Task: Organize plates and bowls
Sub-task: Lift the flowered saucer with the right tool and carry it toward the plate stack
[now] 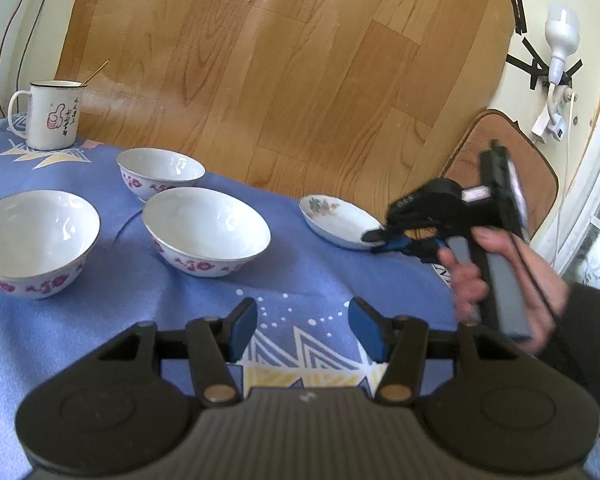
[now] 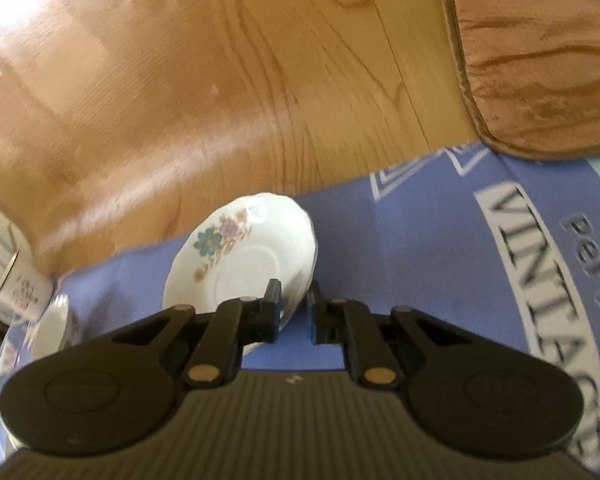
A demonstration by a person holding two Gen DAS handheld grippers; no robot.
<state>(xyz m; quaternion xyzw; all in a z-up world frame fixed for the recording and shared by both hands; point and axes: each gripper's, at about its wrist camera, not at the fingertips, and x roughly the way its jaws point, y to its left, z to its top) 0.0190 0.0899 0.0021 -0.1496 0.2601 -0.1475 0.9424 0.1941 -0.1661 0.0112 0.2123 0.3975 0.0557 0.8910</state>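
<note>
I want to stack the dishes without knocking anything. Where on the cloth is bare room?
Bare cloth lies between the nearest bowl and the saucer, and in front of the left tongs. The left side is crowded: three bowls sit close together with the mug behind them. The right tongs grip the saucer's rim near the table edge.

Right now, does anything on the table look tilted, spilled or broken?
Only the small flowered plate stands out: it sits at the far table edge, and the right hand-held gripper is shut on its near rim, one side apparently lifted. The three bowls stand upright. I see no spill or crack.
</note>
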